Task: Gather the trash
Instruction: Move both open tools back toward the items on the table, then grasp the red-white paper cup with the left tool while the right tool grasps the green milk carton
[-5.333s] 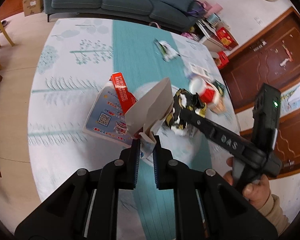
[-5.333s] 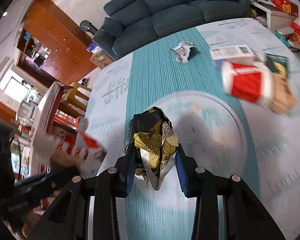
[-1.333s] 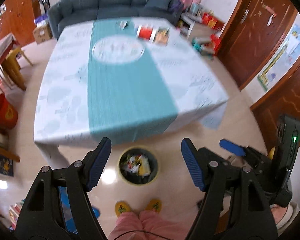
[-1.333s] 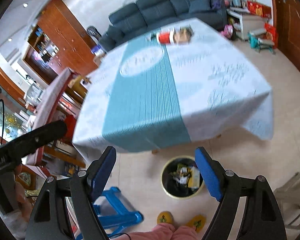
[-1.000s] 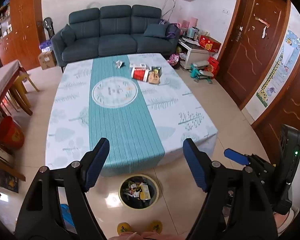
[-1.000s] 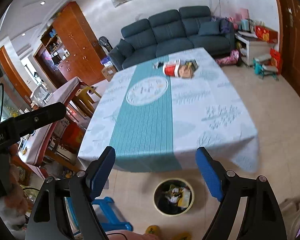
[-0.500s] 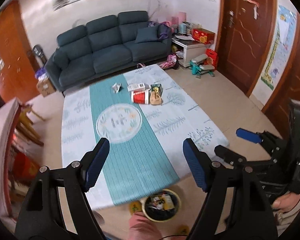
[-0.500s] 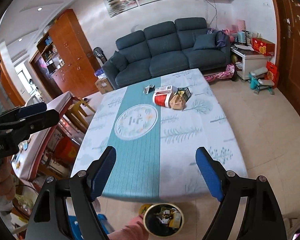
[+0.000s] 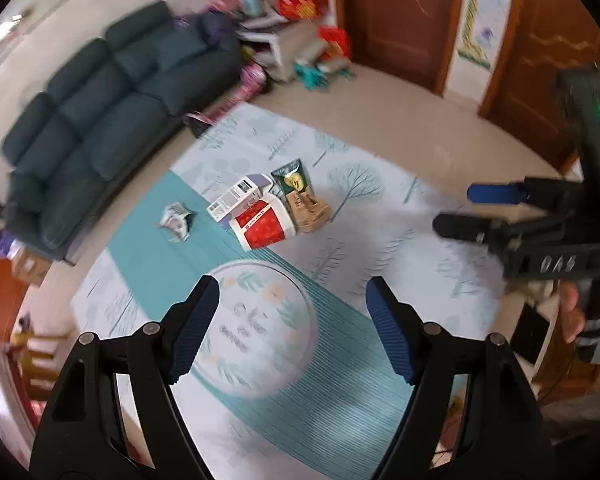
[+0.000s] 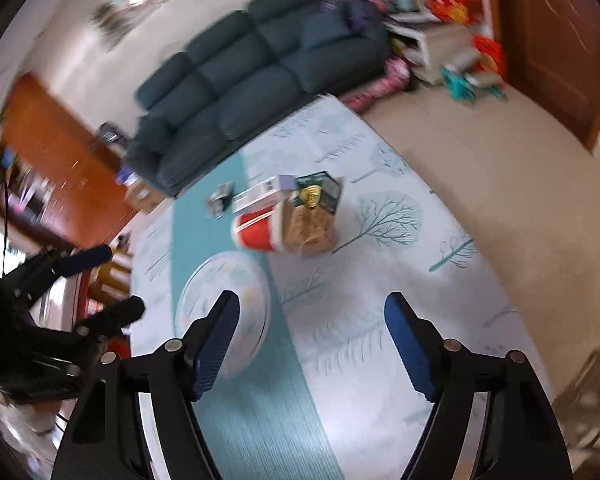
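Living-room clutter frames the scene: a dark sofa [image 9: 112, 120] stands behind a desk [image 9: 380, 216] covered with a pale tree-print cloth and a teal runner [image 9: 204, 248], with wooden doors off to the right. Both views are blurred by motion. The left gripper [image 9: 292, 320] hangs over the round printed medallion on the runner with its jaws spread wide and nothing between them. The right gripper [image 10: 312, 340] is also spread and empty, its jaws having just been closing a little with nothing between them; it also shows at the right edge of the left view, held in a hand [image 9: 580, 312]. What is left of the trash lies together toward the far end of the desk: a red-and-white cup [image 9: 264, 226] on its side, a white box [image 9: 236, 196] just behind it, a brown paper bag [image 9: 308, 210] beside the cup with a dark green packet [image 9: 292, 178] at its far end, and a small crumpled wrapper [image 9: 176, 220] apart to the left on the runner. No bin shows in either current view. Judging by the cleared near half of the desk and this small remaining group, the collecting looks well under way but not finished; about five items remain, and both grippers are free to take the next ones, most likely from the cluster ahead.
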Demonstrator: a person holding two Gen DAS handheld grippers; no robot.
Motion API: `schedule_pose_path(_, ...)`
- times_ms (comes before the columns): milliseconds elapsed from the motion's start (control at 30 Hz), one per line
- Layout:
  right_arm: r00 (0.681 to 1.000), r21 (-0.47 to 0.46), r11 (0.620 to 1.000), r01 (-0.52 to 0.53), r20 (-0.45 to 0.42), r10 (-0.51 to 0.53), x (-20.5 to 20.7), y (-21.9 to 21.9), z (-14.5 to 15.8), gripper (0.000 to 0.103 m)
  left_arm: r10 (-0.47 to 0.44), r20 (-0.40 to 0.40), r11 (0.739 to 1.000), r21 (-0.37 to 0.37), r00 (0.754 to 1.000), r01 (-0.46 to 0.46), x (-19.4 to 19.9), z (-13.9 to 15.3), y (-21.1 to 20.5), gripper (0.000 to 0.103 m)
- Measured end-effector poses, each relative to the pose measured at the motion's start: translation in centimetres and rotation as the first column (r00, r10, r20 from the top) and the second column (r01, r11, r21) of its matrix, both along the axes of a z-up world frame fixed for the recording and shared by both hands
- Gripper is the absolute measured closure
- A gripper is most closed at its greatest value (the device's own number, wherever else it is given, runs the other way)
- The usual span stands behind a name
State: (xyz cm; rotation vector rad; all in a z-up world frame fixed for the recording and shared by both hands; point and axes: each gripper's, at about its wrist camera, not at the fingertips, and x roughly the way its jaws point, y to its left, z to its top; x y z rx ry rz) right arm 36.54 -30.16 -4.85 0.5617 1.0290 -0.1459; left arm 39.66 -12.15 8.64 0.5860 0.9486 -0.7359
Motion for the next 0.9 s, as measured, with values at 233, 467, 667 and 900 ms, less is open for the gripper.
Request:
schedule_pose_path(233, 0.99, 0.053, 0.991, 0.119, -0.08, -0.114, 6.4, -1.5, -6.5, 0.031, -0.073, -0.075, 0.994, 0.071, 0.995, 0.078, 10.5, -9.9, -3.3, 0.03)
schedule_pose_path(467, 0.981, 0.063, 0.983, 0.172, -0.101, -0.165, 8.6, -1.8, -9.1, 0.031, -0.152, -0.135, 0.974, 0.15, 0.979, 0.172, 13.6, -17.6, -6.3, 0.03)
schedule_pose_path(667, 0.98, 0.055, 0.985, 0.163, -0.123, -0.155, 10.6, -1.0, -10.7, 0.031, -0.192, -0.075, 0.967, 0.154, 0.978, 0.202, 14.4, -19.5, -7.4, 0.03)
schedule_pose_path(900, 0.981, 0.027, 0.992, 0.127, -0.153, -0.122, 13.0, 0.4, -12.2, 0.031, -0.169, -0.106, 0.976, 0.121, 0.98, 0.181, 14.7, -19.6, -6.4, 0.046)
